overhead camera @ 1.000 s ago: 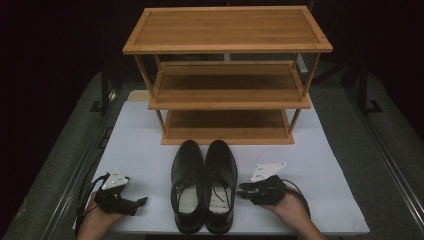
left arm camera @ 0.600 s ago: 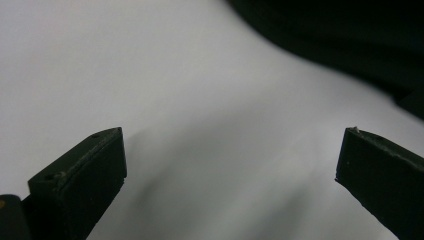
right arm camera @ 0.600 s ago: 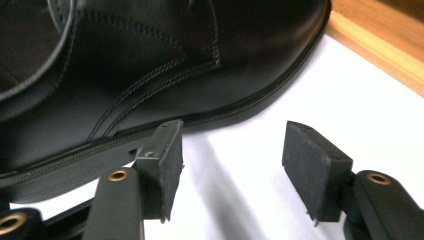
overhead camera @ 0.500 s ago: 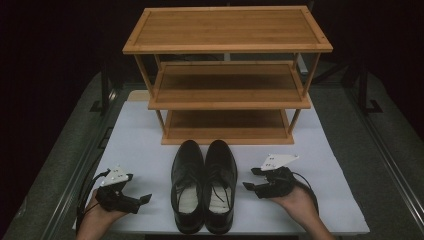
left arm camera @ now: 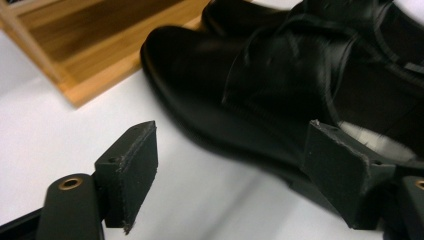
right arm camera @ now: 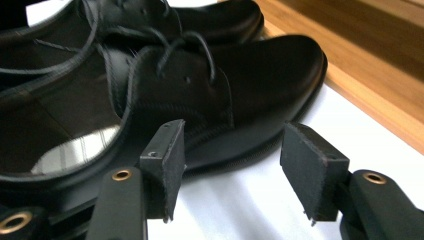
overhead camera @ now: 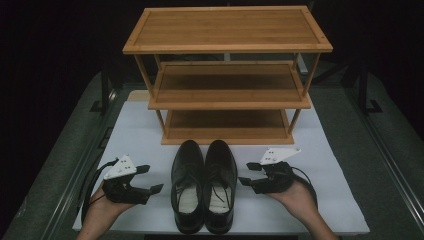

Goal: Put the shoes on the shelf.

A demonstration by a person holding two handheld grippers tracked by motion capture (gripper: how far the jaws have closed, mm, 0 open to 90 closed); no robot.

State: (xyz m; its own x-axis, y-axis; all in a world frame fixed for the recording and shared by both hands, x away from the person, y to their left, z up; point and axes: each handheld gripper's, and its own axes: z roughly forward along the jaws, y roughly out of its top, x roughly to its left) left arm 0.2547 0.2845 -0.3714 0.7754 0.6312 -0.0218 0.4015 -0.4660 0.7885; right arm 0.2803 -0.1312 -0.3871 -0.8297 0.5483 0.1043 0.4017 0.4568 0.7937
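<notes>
A pair of black leather lace-up shoes [overhead camera: 204, 186] is sitting side by side on the white mat [overhead camera: 330, 200], just near of the empty three-tier bamboo shoe rack [overhead camera: 227, 75]. The left gripper [overhead camera: 150, 180] is flanking the pair on the left, the right gripper [overhead camera: 246, 175] on the right. Both have lifted since a second ago, the left's empty jaws just closing partway, the right's standing released, suggesting a pick-up is coming.

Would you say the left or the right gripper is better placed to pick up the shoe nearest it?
Right, marginally: the right gripper sits closer beside the right shoe than the left gripper to the left shoe; both are open, empty.
</notes>
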